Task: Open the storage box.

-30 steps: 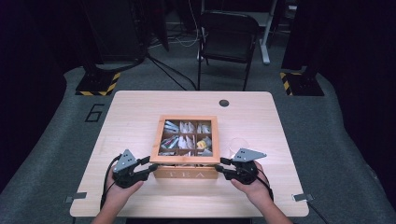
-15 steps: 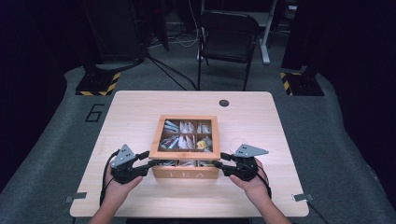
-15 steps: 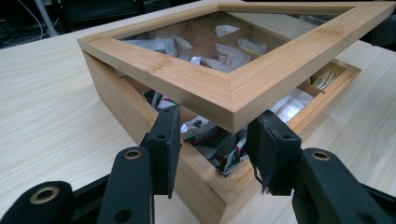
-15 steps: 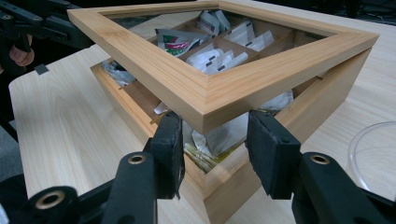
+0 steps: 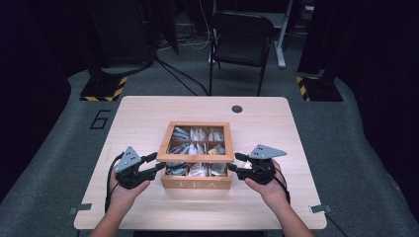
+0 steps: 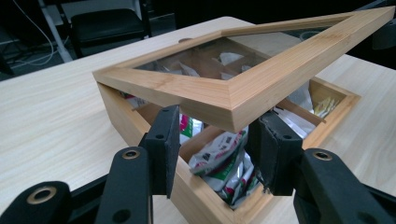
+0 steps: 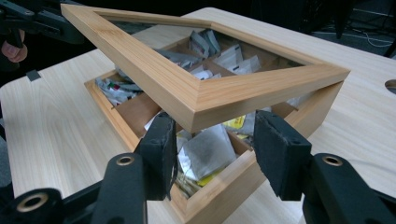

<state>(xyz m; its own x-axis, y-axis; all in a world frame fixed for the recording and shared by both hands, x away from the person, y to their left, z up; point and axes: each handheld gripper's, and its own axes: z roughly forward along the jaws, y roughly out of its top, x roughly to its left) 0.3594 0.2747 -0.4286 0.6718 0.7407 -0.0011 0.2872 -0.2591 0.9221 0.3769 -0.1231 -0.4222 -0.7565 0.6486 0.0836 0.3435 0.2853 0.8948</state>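
Dark floor and a black chair (image 5: 240, 44) fill the upper part of the high view; below them a pale wooden counter (image 5: 143, 118) spans the middle of the frame, bare on all sides of the box. At its centre, toward the lower edge, sits a wooden tea box (image 5: 197, 181), its compartments packed with tea bags (image 7: 205, 151). Its glass-paned lid (image 5: 196, 142) is raised at the near edge and tilted, a clear gap showing between it and the box rim. The left tool (image 5: 154, 166) sits at the lid's lower left corner, the right tool (image 5: 233, 163) at its lower right corner. In each gripper view, the jaws stand apart just beneath a lid corner, having just been opening, with that corner above the gap between the pads.
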